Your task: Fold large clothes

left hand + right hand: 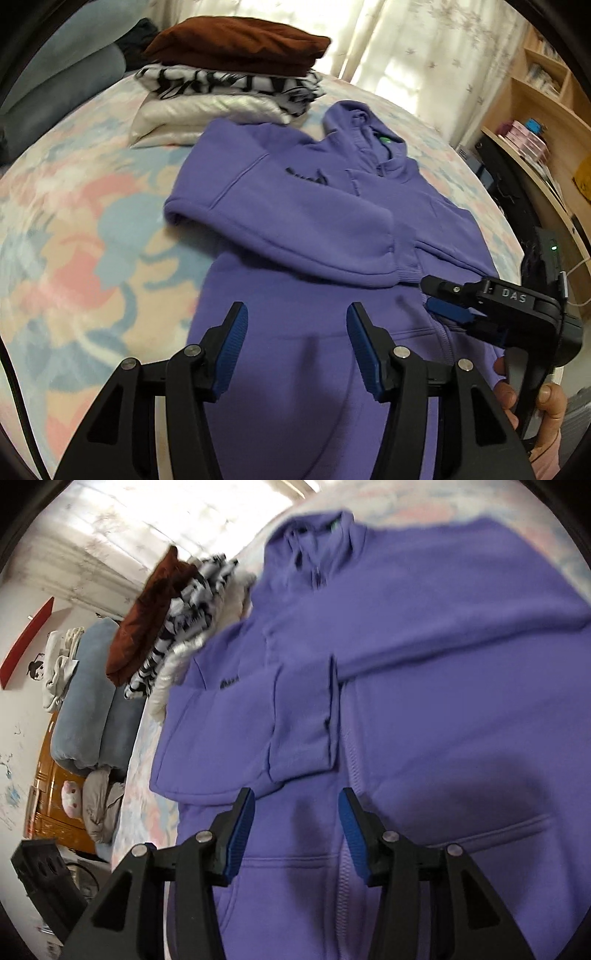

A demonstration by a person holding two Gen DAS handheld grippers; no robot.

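A purple zip hoodie [303,206] lies front-up on the bed, hood at the far end. One sleeve [332,251] is folded across its chest, with the ribbed cuff near the zip. My left gripper [295,314] is open just above the hoodie's lower left panel, with nothing between its blue pads. My right gripper [430,295] comes in from the right, close to that cuff. In the right wrist view it [295,797] is open over the hoodie [443,701] near the zip and pocket, holding nothing. A second sleeve [461,635] crosses from the right.
A stack of folded clothes [229,74], brown on top, then black-and-white, then white, sits beyond the hoodie's shoulder. The floral bedsheet [92,240] spreads to the left. Wooden shelves [535,110] stand at right. A hand [550,402] grips the right tool. Blue bedding rolls [88,701] lie past the bed.
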